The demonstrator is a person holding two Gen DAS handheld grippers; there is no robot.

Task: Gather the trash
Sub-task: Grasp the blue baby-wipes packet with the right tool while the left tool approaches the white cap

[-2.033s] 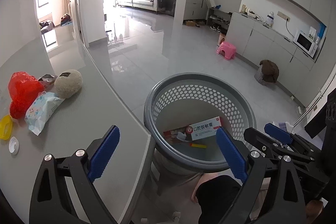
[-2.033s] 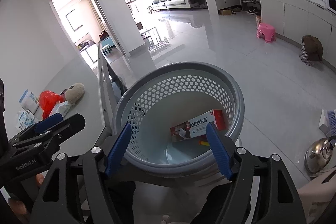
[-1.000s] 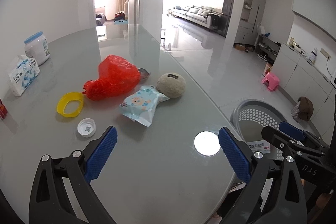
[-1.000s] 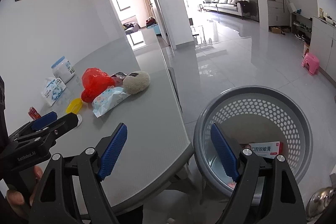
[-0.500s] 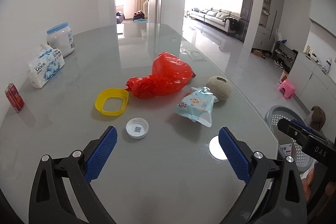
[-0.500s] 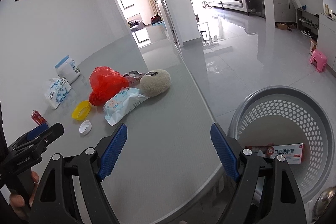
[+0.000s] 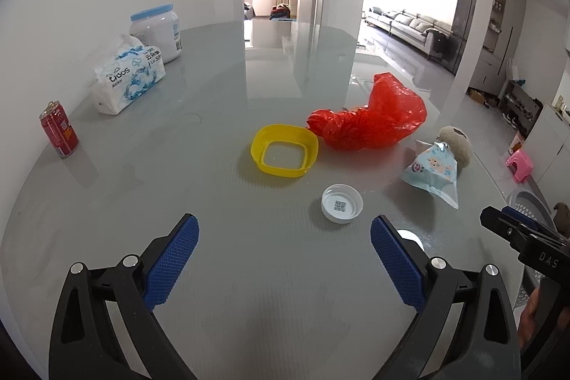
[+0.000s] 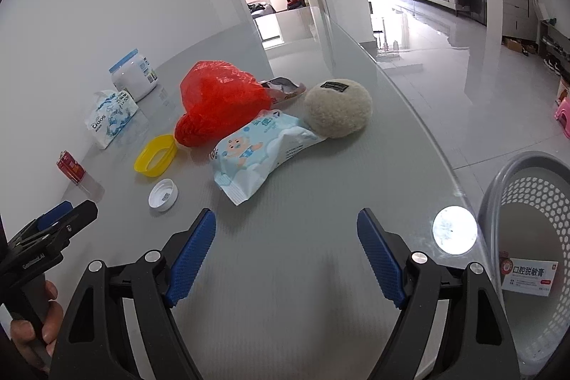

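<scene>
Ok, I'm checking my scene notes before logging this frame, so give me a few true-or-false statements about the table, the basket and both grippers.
1. The left gripper holds the white cap. False: it is open and empty.
2. The right gripper is open. True.
3. The grey basket holds a toothpaste box. True.
4. The red plastic bag lies in the basket. False: it lies on the table.
5. The red can stands upright. True.

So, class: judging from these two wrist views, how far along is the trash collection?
Done: one box lies in the grey basket. In hand: nothing; the left gripper and right gripper are both open. Left on the table: red bag, yellow ring, white cap, wipes pack.
</scene>
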